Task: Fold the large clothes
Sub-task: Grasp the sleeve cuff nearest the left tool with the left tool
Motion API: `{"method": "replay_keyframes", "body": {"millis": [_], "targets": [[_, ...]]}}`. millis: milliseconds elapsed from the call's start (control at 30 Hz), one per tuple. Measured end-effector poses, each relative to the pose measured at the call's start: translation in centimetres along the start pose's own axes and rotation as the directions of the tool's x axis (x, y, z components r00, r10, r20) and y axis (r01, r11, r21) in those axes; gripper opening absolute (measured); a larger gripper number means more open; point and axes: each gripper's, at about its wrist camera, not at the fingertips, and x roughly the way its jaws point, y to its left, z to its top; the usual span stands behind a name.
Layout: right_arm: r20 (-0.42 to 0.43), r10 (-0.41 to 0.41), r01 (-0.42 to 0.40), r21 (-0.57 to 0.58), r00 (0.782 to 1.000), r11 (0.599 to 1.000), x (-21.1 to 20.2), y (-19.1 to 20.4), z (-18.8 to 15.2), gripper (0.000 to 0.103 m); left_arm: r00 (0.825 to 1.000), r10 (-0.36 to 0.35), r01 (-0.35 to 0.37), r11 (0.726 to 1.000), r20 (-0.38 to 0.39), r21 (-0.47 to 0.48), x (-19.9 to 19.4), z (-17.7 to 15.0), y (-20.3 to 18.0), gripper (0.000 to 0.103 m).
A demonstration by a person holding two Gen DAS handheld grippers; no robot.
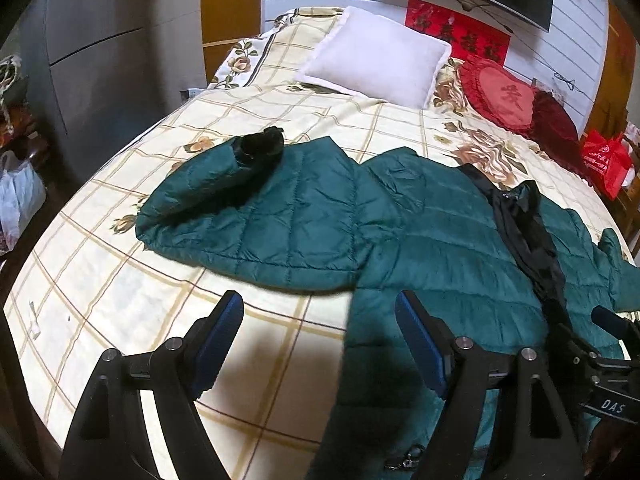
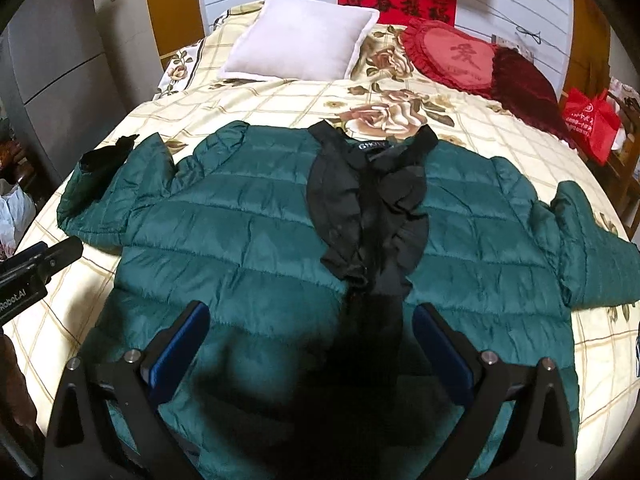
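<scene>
A dark green quilted jacket (image 2: 248, 248) with a black ruffled front placket (image 2: 372, 208) lies spread front-up on the bed, sleeves out to both sides. It also shows in the left wrist view (image 1: 420, 232), its left sleeve (image 1: 224, 196) ending in a black cuff (image 1: 260, 148). My left gripper (image 1: 320, 312) is open and empty, above the jacket's lower left edge. My right gripper (image 2: 312, 320) is open and empty, above the jacket's lower front near the placket.
The bed (image 2: 280, 100) has a cream checked floral cover. A white pillow (image 2: 304, 40), a red heart cushion (image 2: 460, 56) and a dark red cushion (image 2: 524, 88) lie at its head. A red bag (image 2: 592, 124) stands at the right, a grey cabinet (image 1: 80, 60) at the left.
</scene>
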Motion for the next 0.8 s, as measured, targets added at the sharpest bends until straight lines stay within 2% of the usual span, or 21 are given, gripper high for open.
{"method": "replay_keyframes", "body": {"millis": [500,800], "targets": [[-0.003,-0.012,0.012,-0.010,1.000,1.000,0.6,-0.4,0.2,0.103,1.000,0.029,-0.030,0.999,0.011,0.012,1.2,0.8,1.1,0.056],[0.001,-0.009,0.009,-0.021,1.000,1.000,0.7,-0.7,0.5,0.103,0.994,0.096,-0.094,0.995,0.057,-0.044,3.3,3.4,6.6,0.056]]}}
